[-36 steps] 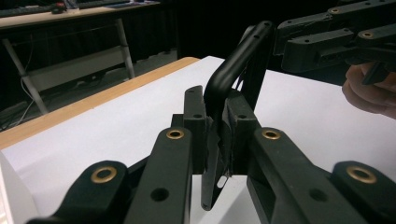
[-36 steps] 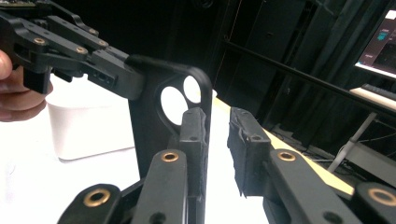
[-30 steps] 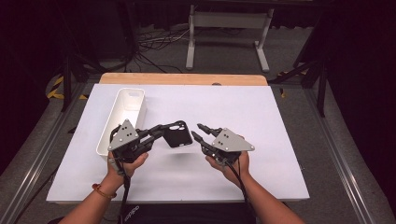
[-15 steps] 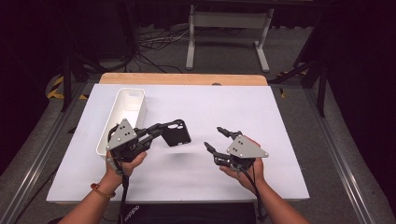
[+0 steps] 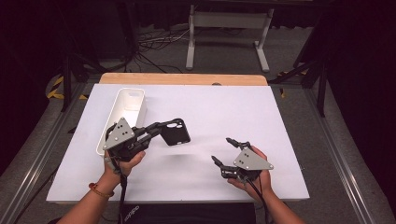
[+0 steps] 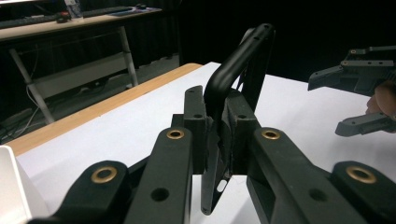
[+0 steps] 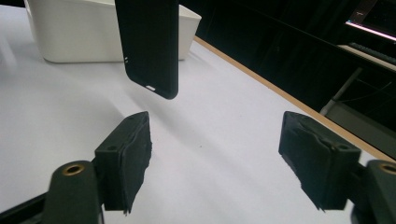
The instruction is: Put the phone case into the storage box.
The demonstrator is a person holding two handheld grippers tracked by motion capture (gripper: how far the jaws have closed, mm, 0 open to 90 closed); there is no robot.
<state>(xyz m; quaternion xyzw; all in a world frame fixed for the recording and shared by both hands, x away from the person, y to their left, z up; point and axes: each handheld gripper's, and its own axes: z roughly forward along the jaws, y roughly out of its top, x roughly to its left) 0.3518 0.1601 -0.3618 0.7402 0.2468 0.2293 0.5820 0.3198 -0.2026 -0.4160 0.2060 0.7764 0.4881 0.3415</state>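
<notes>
A black phone case (image 5: 175,132) hangs above the white table, held by one edge in my left gripper (image 5: 159,128), which is shut on it. In the left gripper view the pads (image 6: 195,122) clamp the case's curved rim (image 6: 238,56). My right gripper (image 5: 222,149) sits low at the table's near right, apart from the case. Its jaws have just been opening and nothing is between them (image 7: 215,163). The case (image 7: 149,42) hangs in front of it, with the right gripper (image 6: 359,102) off to one side in the left gripper view.
A long white bin (image 5: 128,100) stands at the left of the white table top (image 5: 224,112), behind the left hand; it also appears as the white bin (image 7: 70,42). A wooden strip (image 5: 182,78) runs along the far edge. A metal stand and cables lie beyond.
The right gripper has drawn away from the case, going right and down toward the near edge, and its jaws have spread wider. The left gripper and case have stayed put.
</notes>
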